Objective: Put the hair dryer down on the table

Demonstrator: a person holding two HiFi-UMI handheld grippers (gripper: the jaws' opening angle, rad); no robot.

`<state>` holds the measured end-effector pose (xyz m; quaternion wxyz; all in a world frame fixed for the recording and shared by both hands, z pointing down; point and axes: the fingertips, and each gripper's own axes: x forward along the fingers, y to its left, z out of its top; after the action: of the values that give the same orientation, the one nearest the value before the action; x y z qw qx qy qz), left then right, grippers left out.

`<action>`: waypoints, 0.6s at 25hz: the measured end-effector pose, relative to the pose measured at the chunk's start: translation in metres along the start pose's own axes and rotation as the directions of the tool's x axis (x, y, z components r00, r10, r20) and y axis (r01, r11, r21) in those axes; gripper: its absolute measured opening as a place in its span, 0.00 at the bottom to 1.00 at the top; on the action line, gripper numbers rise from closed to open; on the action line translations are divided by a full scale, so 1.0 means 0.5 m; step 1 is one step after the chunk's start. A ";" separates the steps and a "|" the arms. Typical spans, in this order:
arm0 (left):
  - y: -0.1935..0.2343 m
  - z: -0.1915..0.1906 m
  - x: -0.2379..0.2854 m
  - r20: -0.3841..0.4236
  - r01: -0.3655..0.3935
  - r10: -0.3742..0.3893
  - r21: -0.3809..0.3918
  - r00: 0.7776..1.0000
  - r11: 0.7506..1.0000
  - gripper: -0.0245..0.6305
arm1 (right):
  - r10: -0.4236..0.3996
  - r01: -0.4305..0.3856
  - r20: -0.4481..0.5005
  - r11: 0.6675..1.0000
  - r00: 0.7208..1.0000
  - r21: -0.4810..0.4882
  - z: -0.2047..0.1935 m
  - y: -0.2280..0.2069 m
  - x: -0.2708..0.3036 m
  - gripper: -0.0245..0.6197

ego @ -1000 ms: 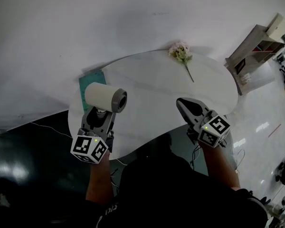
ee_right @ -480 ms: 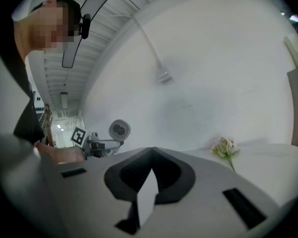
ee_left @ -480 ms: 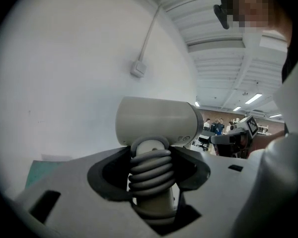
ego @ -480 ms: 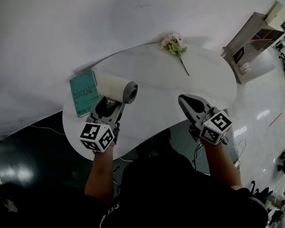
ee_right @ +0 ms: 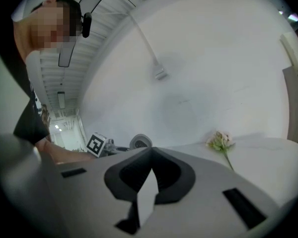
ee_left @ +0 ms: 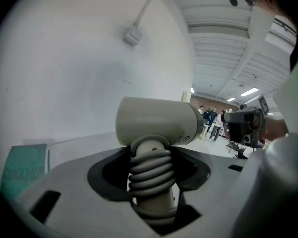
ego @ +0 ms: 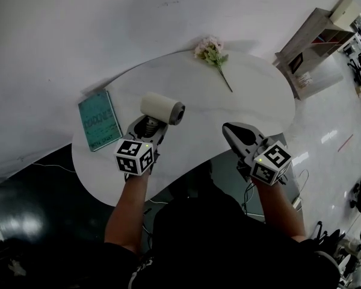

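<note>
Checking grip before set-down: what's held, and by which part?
Left tongs clamp the hair dryer by its ribbed handle; right tongs hold nothing.

Overhead head view, tool views share table (ego: 246, 101)

Open tabletop (ego: 253, 101) lies between book (ego: 99, 120) and flower (ego: 212, 56).

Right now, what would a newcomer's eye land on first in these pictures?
The cream hair dryer, standing up out of the left gripper, which is clamped on its ribbed handle over the left half of the white table. Next, the teal book at the table's left edge and the pink flower sprig lying at its far edge. The right gripper hovers shut with nothing in it over the near right edge.
</note>
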<state>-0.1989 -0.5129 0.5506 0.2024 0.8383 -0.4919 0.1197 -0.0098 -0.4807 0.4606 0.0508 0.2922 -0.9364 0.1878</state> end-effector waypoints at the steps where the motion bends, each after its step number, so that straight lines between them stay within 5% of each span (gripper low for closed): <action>1: -0.001 -0.009 0.011 -0.014 0.006 -0.006 -0.004 1.000 1.000 0.39 | -0.003 0.003 -0.002 1.000 1.000 0.002 -0.002 -0.002 -0.001 0.05; 15: 0.013 -0.148 0.180 -0.259 0.101 -0.084 0.056 0.962 0.993 0.39 | -0.041 0.043 -0.035 0.997 0.999 0.056 -0.035 -0.030 -0.007 0.05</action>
<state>-0.1609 -0.5517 0.6539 0.2407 0.8443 -0.4174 0.2344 0.0014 -0.4838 0.4807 0.0624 0.3097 -0.9233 0.2184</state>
